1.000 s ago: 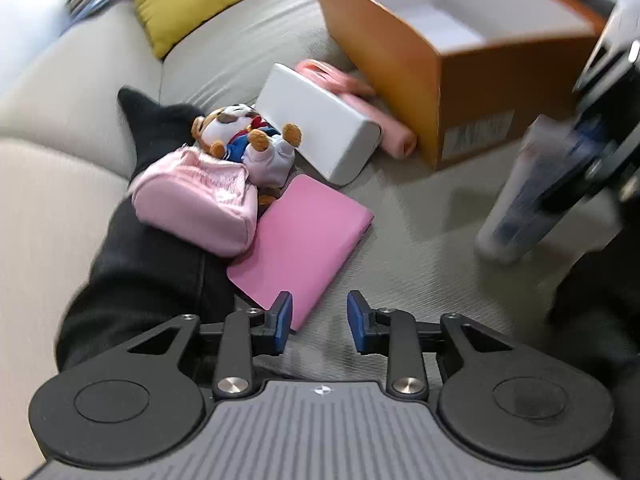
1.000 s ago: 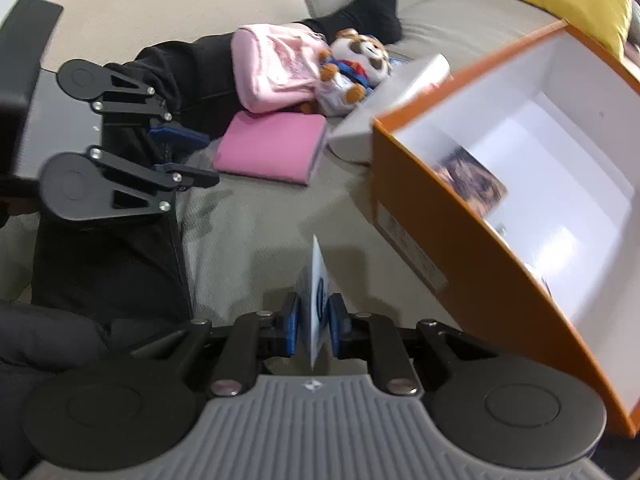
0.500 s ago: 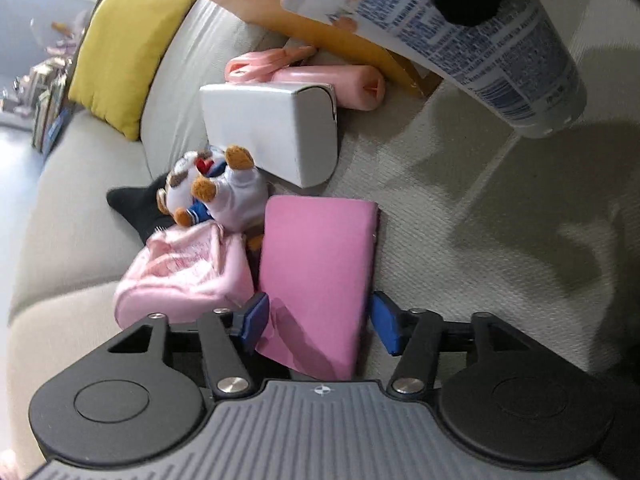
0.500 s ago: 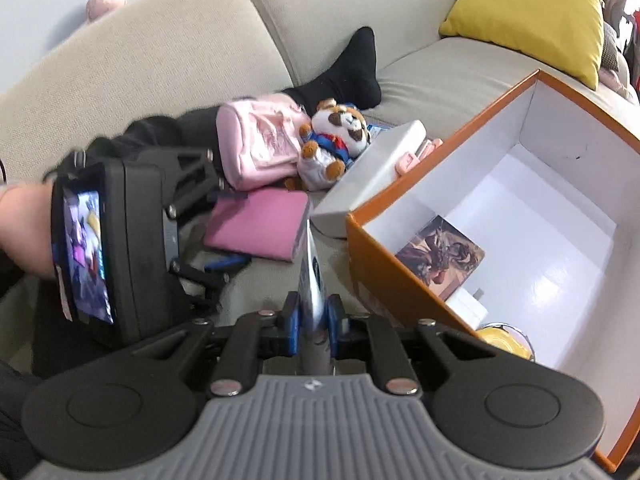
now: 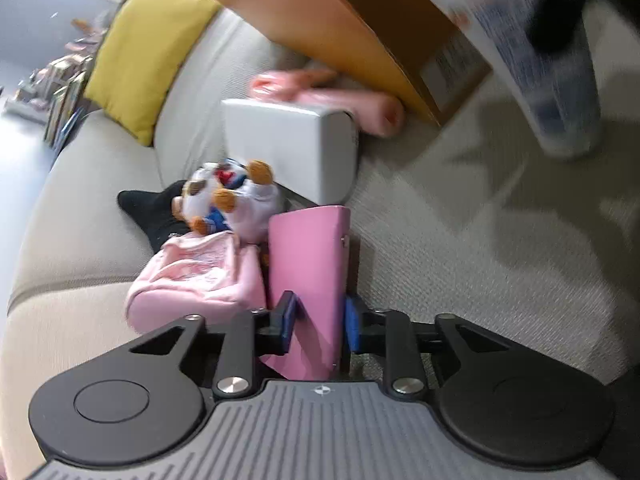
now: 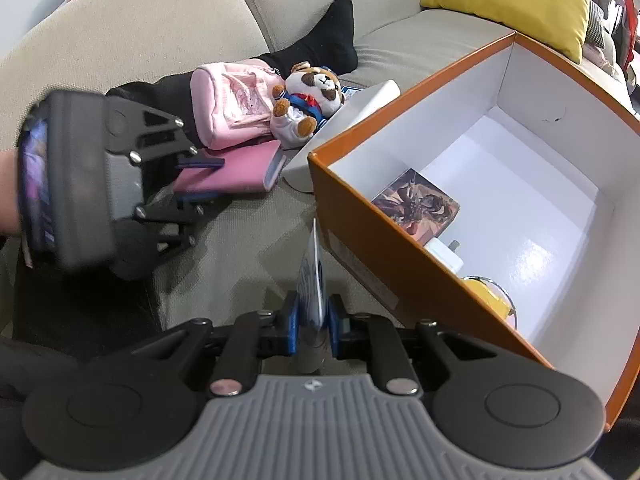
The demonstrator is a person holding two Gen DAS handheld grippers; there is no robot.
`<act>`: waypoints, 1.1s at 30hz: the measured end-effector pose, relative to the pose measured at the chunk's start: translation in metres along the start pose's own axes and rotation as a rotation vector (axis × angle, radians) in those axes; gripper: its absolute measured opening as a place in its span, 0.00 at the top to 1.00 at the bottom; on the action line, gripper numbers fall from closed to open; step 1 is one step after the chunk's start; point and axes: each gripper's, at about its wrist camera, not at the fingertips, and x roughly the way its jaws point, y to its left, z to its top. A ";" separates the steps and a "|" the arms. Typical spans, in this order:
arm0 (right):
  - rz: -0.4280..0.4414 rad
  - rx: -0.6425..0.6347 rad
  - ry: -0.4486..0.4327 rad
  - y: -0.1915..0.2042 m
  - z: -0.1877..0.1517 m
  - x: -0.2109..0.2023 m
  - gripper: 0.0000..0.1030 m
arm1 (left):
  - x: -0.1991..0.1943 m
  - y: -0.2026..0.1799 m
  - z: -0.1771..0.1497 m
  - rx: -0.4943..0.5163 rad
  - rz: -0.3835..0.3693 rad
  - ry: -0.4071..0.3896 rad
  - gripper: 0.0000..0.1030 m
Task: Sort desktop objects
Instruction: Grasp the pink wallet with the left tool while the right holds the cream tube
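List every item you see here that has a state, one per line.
Left gripper: jaws closing around pink wallet.
Right gripper: jaws shut on tube.
Orange box: open, partly filled.
Plush toy: lying on sofa.
Pink pouch: closed.

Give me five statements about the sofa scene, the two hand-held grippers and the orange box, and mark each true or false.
1. The right hand-held gripper holds a tube. True.
2. The orange box is empty. False: a picture card, a white plug and something yellow lie in it.
3. The pink wallet lies between the fingers of the left hand-held gripper. True; its jaws are closing on it.
4. The plush toy lies inside the orange box. False: it is outside, on the sofa, against the pink pouch.
5. The yellow cushion lies on top of the white box. False: it rests apart, further back on the sofa.
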 end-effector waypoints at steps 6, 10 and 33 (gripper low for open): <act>-0.009 -0.004 -0.001 0.001 0.002 0.001 0.85 | -0.030 0.040 -0.006 -0.245 -0.145 -0.022 0.81; -0.013 -0.033 0.012 0.005 0.001 0.001 0.85 | -0.051 0.057 -0.018 -0.388 -0.308 -0.013 0.81; -0.002 -0.046 0.044 0.006 -0.002 0.002 0.84 | -0.035 0.059 -0.043 -0.692 -0.353 -0.036 0.81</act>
